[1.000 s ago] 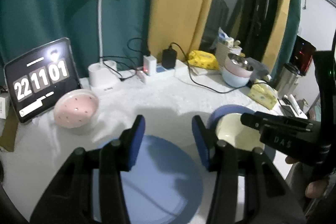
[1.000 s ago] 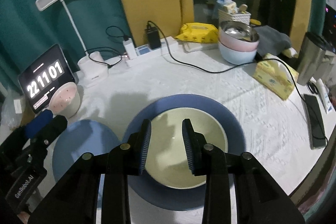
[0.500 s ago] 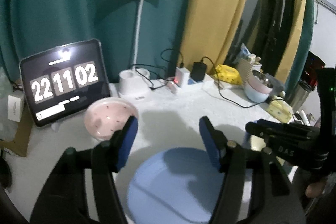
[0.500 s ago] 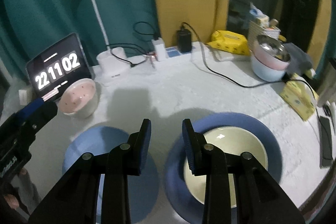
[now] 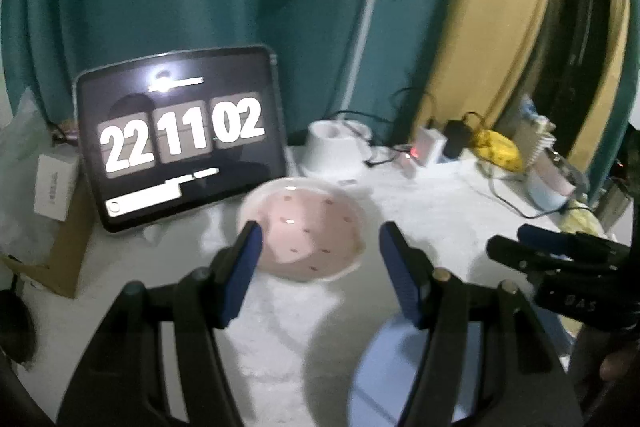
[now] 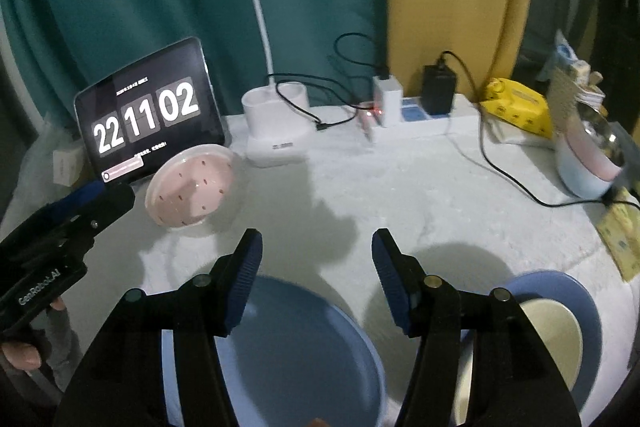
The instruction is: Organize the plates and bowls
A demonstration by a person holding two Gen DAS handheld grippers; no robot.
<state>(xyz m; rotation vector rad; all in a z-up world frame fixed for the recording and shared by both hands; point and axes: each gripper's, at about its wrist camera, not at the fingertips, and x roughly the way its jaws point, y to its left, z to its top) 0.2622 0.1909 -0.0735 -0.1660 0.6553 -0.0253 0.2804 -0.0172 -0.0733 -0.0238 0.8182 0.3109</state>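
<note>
The left tongs (image 5: 320, 247) stood about half open over the white worktop (image 5: 420, 203), with nothing clamped between their blue pads; the pink speckled bowl (image 5: 304, 227) sat just beyond the tips, framed between them but not touched. That bowl rested right in front of the tablet clock (image 5: 180, 139), tilted a little, I think, though the picture was soft there.

The right tongs (image 6: 316, 259) were spreading their jaws at that moment, and nothing lay between them either. Beneath them sat an empty blue plate (image 6: 304, 351), with its far rim showing between the fingers. To the right of it, close to the worktop's near edge, a second blue plate (image 6: 568, 291) carried a cream bowl (image 6: 552, 331), partly hidden behind the right finger.

Further back stood a white desk lamp (image 6: 276, 123), a power strip (image 6: 420, 127) with chargers plugged in, and a yellow packet (image 6: 520, 107). At the far right a stack of pastel bowls (image 6: 588, 163) stood near the worktop's edge. A sleeve and fingertips showed at the lower left, holding the other handle.
</note>
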